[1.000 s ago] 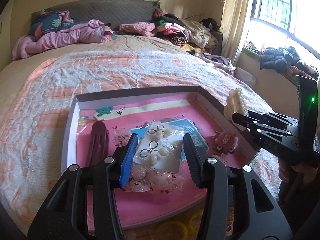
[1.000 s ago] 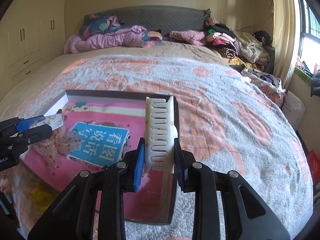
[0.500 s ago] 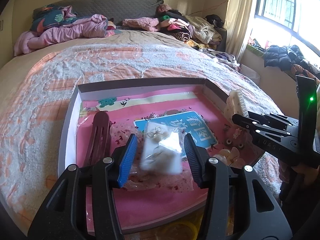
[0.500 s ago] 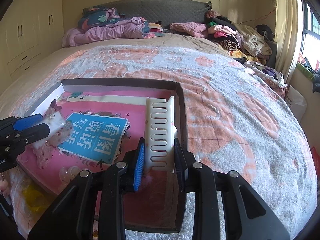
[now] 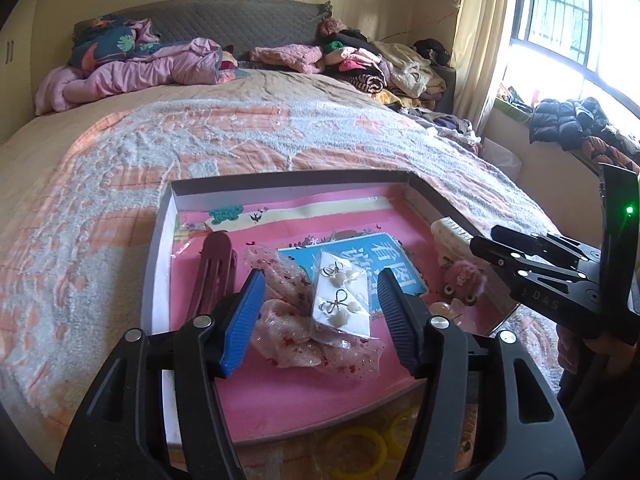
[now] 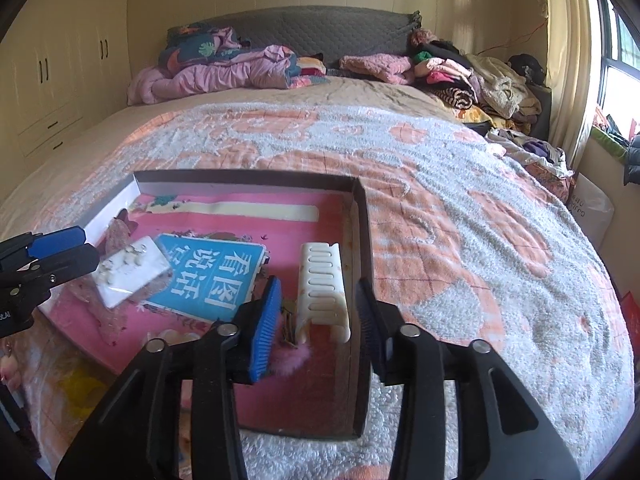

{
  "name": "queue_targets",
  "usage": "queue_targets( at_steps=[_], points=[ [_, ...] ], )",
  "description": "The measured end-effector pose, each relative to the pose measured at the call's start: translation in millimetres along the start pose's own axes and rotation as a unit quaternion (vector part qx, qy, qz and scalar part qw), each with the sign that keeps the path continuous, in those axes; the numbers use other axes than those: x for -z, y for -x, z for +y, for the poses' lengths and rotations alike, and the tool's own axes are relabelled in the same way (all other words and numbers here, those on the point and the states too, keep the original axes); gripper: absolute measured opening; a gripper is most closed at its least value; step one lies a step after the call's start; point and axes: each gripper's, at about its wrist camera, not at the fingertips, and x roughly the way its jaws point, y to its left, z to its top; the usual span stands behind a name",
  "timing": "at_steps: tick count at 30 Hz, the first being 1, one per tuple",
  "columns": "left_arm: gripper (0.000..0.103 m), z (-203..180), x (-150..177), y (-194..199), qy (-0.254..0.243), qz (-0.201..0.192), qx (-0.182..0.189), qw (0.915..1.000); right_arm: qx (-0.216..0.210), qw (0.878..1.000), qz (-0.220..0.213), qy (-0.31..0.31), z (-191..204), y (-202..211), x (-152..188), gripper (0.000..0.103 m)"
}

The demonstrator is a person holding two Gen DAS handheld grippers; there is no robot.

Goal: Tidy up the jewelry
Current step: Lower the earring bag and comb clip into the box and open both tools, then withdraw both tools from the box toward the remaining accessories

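A shallow box (image 5: 158, 248) with a pink lining lies on the bed. In it lie a white earring card (image 5: 342, 300) on a clear speckled bag (image 5: 292, 320), a maroon hair clip (image 5: 212, 272), a blue booklet (image 6: 212, 280) and a pink fuzzy clip (image 5: 462, 280). My left gripper (image 5: 320, 320) is open and empty, just above the card. My right gripper (image 6: 318, 320) is open, with the cream hair claw (image 6: 322, 284) lying in the box's right side between its fingers. The box (image 6: 360, 240) and card (image 6: 130, 270) also show in the right wrist view.
The patterned bedspread (image 6: 460, 240) surrounds the box. Piled clothes (image 5: 360, 60) and a pink quilt (image 5: 132, 76) lie at the headboard. Yellow rings (image 5: 360, 448) show under the box's near edge. A window (image 5: 580, 20) is at the right.
The right gripper opened and let the cream hair claw down into the box. The earring card dropped from between the left fingers onto the speckled bag. Both grippers drew back a little.
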Motion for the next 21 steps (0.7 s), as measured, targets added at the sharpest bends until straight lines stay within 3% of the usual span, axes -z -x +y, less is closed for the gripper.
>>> queue_targets(
  at_steps=[3, 10, 17, 21],
  points=[
    [0.05, -1.4, -2.9, 8.9, 0.0, -0.007, -0.003, 1.0, 0.003, 1.0, -0.013, 0.002, 0.4, 13.2, -1.2, 0.046],
    [0.059, -4.8, -9.2, 33.7, 0.0, -0.027, -0.011, 0.9996, 0.003, 0.999, -0.05, -0.007, -1.3, 47.4, -4.7, 0.07],
    [0.077, -8.5, -15.0, 65.0, 0.003, -0.056, -0.02, 0.9982, 0.0, 0.995, -0.102, -0.009, -1.0, 91.1, -8.5, 0.09],
    [0.086, -11.5, -17.3, 83.8, 0.006, -0.074, -0.027, 0.9968, 0.001, 0.992, -0.129, -0.01, 0.9, 115.4, -9.8, 0.094]
  ],
)
